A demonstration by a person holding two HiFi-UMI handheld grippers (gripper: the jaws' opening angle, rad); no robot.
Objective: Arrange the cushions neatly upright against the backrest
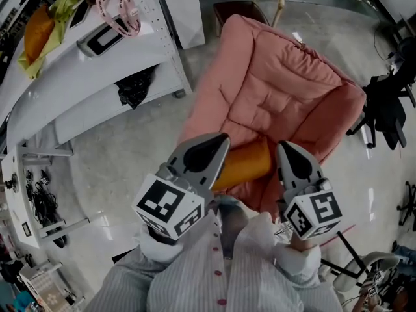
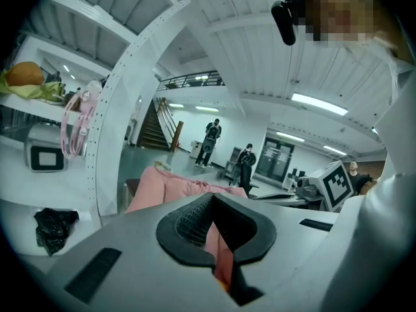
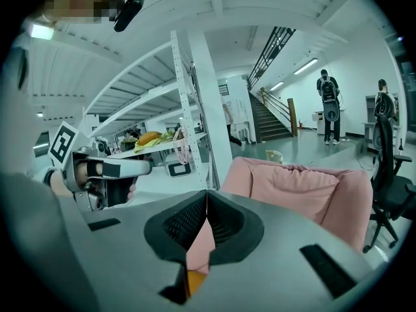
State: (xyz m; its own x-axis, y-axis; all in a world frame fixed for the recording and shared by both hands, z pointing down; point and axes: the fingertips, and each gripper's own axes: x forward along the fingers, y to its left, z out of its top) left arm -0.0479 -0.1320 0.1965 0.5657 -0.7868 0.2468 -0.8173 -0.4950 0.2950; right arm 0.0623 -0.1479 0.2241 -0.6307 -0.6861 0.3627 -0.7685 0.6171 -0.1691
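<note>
**Head view.** Your left gripper point(image 1: 223, 138) and right gripper point(image 1: 283, 146) both have their tongs pressed together with nothing in them, tips pointing at the pink armchair point(image 1: 279, 83). The orange cushion point(image 1: 246, 164) sits low on the seat near its front edge, between the two tips and well short of the upper backrest. On your left the white shelf unit point(image 1: 97, 64) stands near the chair's left edge, with a strip of glossy floor point(image 1: 117, 168) between them. On your right a black office chair point(image 1: 387, 106) stands just beside the armchair's right edge, so that side is tighter.

**Left gripper view.** The tongs meet at the tip, holding nothing. Through the notch below them you see pink upholstery and a sliver of orange. The armchair's top edge point(image 2: 172, 186) rises beyond, and the shelf's perforated upright point(image 2: 120, 129) stands close on the left. Open floor stretches behind, with two people point(image 2: 211, 138) far off.

**Right gripper view.** These tongs are also closed and empty, pink and orange showing in the notch. The armchair's backrest point(image 3: 292, 181) spreads ahead, with the office chair point(image 3: 390, 187) at its right edge and the shelf post point(image 3: 195, 109) to its left.
</note>
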